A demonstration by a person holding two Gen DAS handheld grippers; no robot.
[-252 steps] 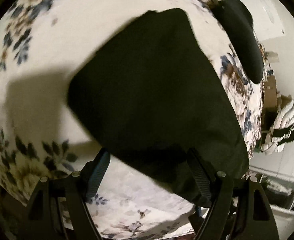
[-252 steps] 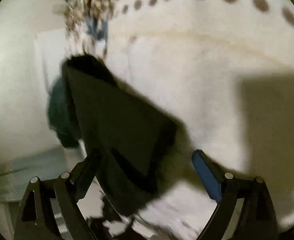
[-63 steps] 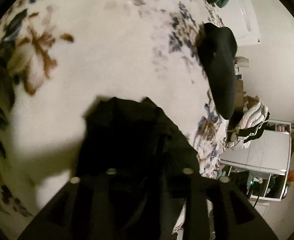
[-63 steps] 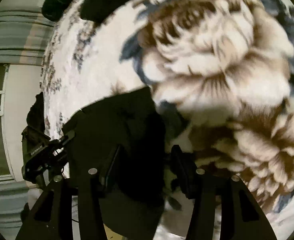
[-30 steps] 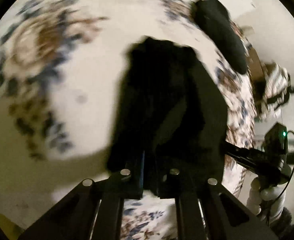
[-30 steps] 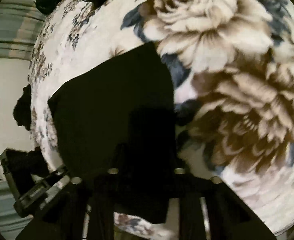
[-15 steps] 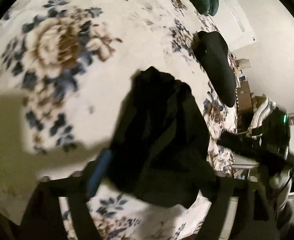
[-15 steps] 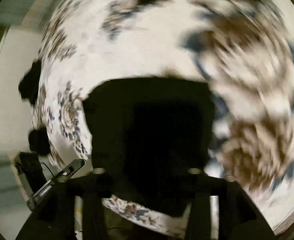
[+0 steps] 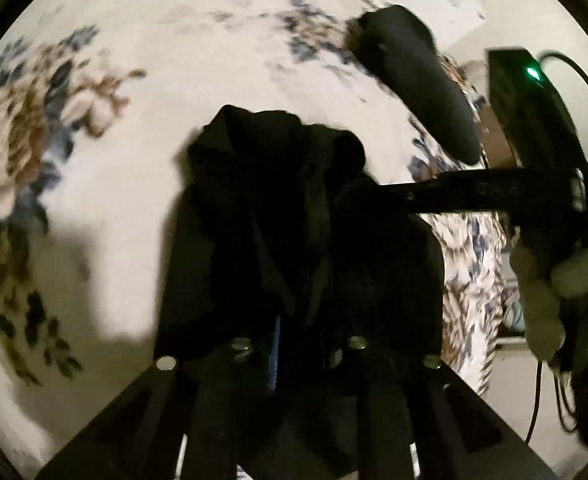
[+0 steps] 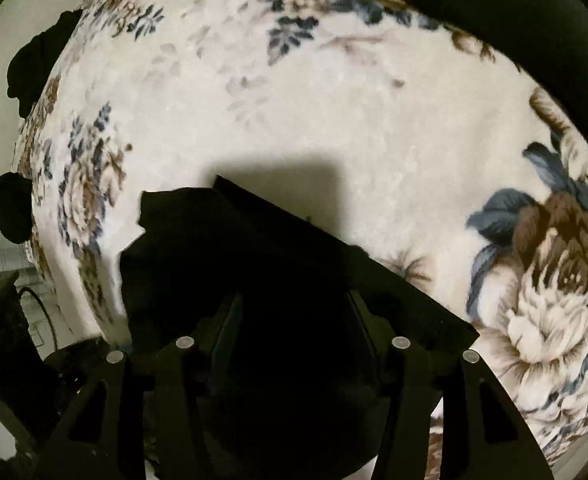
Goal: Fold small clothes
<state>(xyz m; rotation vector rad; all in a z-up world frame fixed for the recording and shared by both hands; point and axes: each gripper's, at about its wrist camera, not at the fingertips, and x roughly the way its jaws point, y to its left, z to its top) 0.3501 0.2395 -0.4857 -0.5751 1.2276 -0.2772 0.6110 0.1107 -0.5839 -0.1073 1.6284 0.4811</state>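
Note:
A black garment (image 9: 253,220), folded and bunched, lies on the floral bedspread (image 9: 153,60). My left gripper (image 9: 294,336) sits at its near edge. The jaws are closing, nearly together, and cloth is pinched between them beside the blue pad. My right gripper (image 9: 354,196) reaches in from the right, held by a person's hand (image 9: 542,292), with its tips on the garment's right side. In the right wrist view the garment (image 10: 253,248) fills the gap between the fingers of my right gripper (image 10: 294,312). Those jaws are closing but still stand apart.
Another long black item (image 9: 414,80) lies further back on the bed, also at the top right (image 10: 534,20) of the right wrist view. Dark clothes (image 10: 37,64) hang at the bedspread's (image 10: 334,100) left edge. The bed's edge runs close on the right.
My left jaws stood wide half a second ago and have closed on the garment's near edge. The right gripper has swung across and rolled, and its tips now rest on the garment.

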